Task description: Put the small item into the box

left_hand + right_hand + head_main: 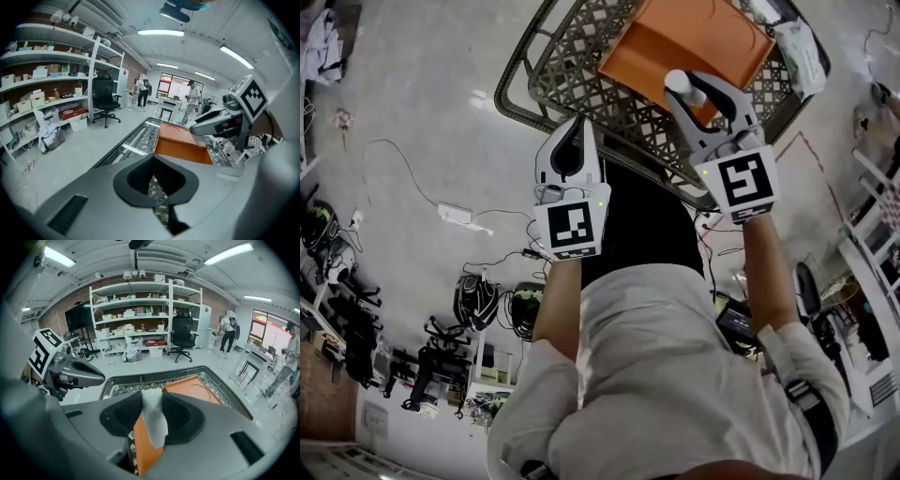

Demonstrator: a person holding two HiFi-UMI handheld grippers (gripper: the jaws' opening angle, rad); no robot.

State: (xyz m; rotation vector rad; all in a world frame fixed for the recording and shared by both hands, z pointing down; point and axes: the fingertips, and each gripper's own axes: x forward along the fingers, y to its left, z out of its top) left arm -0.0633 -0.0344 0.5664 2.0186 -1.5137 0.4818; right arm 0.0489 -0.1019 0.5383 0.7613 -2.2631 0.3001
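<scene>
An orange box (675,37) lies open on a dark lattice-topped table (581,70). My right gripper (684,89) hovers over the box's near edge, shut on a small white item (679,82). In the right gripper view the white item (153,423) is pinched upright between the pads, with the orange box (199,389) beyond it. My left gripper (572,131) hangs at the table's near left rim, shut and holding nothing. The left gripper view shows the left gripper (153,187) over lattice, with the orange box (180,145) ahead and the right gripper (220,124) to its right.
A white bag (802,52) lies on the table right of the box. Cables and a power strip (455,214) trail across the floor to the left. Shelving (51,79) and an office chair (105,101) stand beyond the table, with people further back.
</scene>
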